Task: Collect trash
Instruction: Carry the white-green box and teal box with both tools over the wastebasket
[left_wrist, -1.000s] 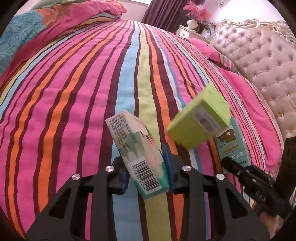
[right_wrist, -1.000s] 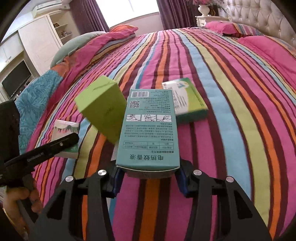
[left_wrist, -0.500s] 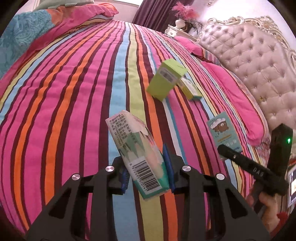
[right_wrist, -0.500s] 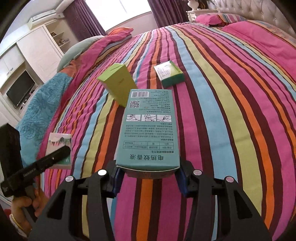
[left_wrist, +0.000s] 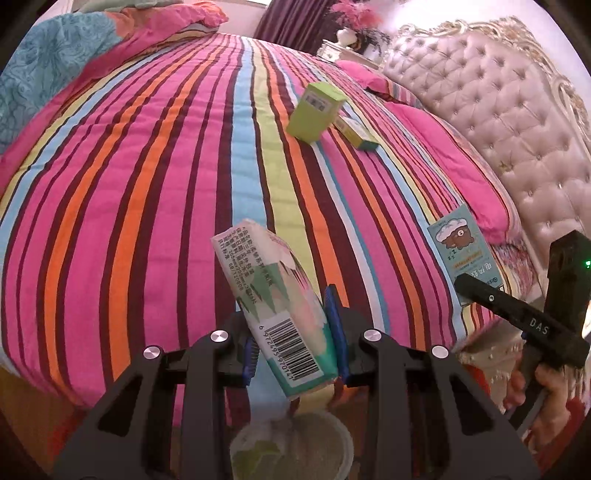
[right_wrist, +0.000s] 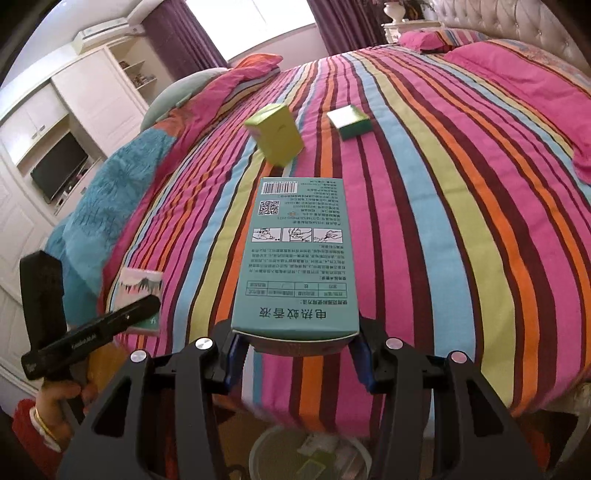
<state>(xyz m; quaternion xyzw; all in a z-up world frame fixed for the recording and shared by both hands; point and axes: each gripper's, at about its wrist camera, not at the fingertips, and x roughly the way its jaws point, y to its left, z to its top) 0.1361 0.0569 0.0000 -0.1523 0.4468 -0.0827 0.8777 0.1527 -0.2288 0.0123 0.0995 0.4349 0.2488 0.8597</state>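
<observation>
Two boxes held over the foot of the striped bed

A tissue pack (left_wrist: 280, 314) is clamped in the left gripper (left_wrist: 293, 347) and a teal carton (right_wrist: 295, 258) in the right gripper (right_wrist: 297, 354); a bin (right_wrist: 266, 448) is seen at 6 o'clock, a green box (right_wrist: 275, 133) and a flat box (right_wrist: 349, 122) lie at 12 o'clock on the bed (left_wrist: 147, 184)

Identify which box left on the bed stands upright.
The lime-green box stands upright mid-bed; the white-topped green box beside it lies flat.

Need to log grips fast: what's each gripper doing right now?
Left gripper: shut on the tissue pack.
Right gripper: shut on the teal box.
</observation>
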